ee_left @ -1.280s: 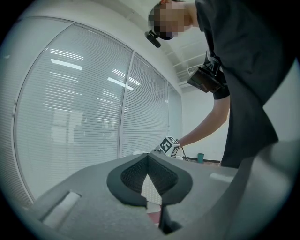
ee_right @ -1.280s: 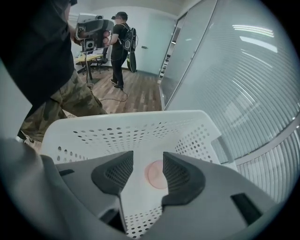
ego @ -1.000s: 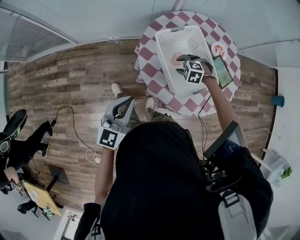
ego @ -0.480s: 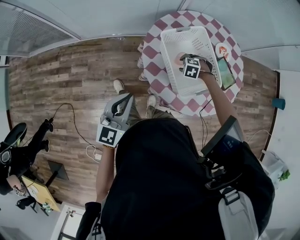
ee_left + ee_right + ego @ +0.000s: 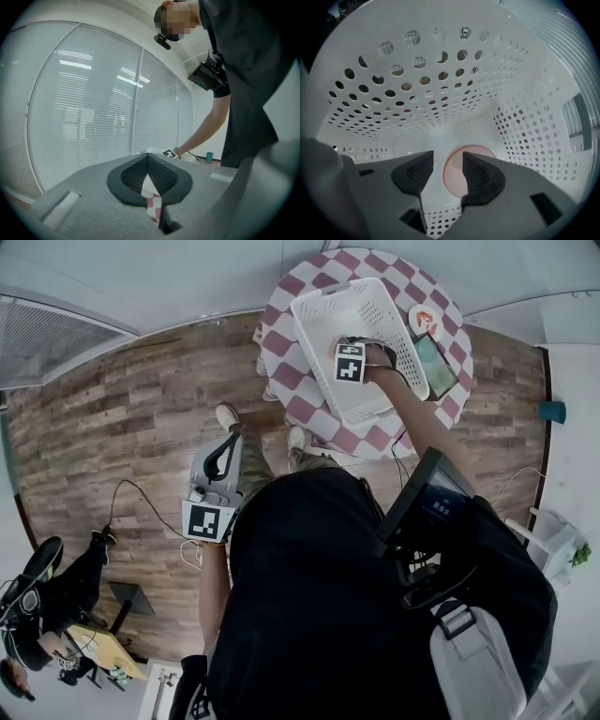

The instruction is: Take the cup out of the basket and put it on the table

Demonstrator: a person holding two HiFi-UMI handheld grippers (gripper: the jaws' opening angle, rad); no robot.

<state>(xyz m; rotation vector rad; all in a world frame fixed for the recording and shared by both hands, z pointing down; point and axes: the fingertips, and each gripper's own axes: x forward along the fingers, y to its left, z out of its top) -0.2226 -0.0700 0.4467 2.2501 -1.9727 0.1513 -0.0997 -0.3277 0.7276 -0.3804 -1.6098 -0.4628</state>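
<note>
Task barely begun. Pink cup (image 5: 453, 177) sat on basket (image 5: 417, 93) floor, lower centre of right gripper view, not lifted. Right gripper (image 5: 447, 164) was down inside basket, jaws spread, cup showing between them, no contact I could confirm. Left gripper (image 5: 149, 171) hung idle, left of head view, jaws closed on nothing. Left to do: clamp cup, lift out, set on checked table (image 5: 292, 371). No writing readable; round card (image 5: 424, 322) print too small.
</note>
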